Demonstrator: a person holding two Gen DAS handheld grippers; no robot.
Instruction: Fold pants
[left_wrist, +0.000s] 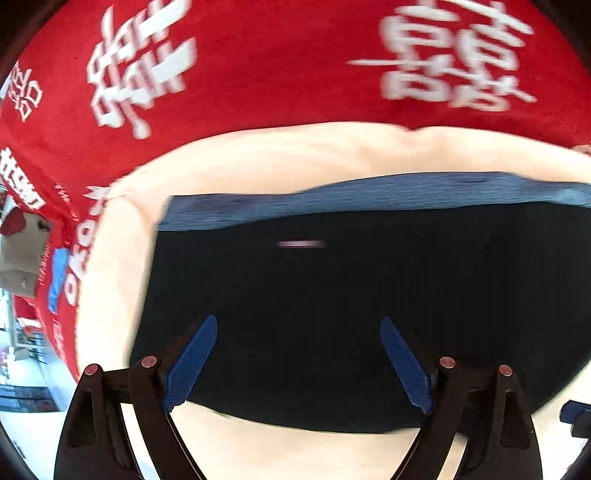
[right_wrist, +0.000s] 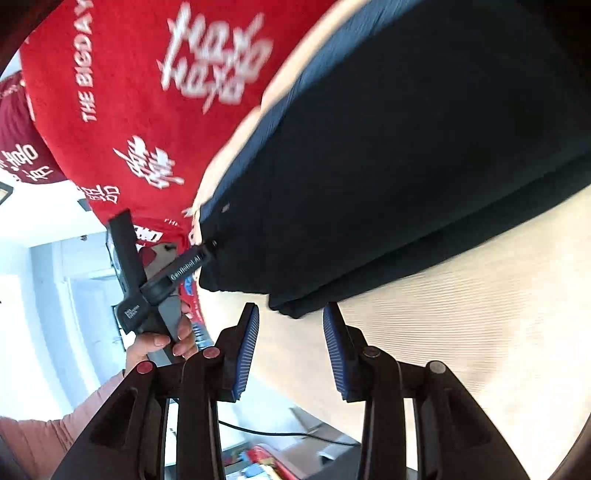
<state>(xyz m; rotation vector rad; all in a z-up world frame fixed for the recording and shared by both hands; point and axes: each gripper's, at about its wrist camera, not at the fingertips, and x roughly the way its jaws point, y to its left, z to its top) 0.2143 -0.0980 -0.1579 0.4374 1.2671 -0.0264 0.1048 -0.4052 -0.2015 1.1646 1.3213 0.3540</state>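
Pants (left_wrist: 351, 314) — dark, folded — lie on a cream pad (left_wrist: 295, 155). Left gripper (left_wrist: 298, 363) hangs above them, jaws wide and empty. Right gripper (right_wrist: 291, 347) sits partly open at their corner, gripping nothing. Beyond spreads a red cloth (left_wrist: 277, 74) with white lettering.

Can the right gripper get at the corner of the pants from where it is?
Probably yes. The right gripper is open, nothing between its jaws, and the pants corner lies just ahead on the cream surface, nothing between.
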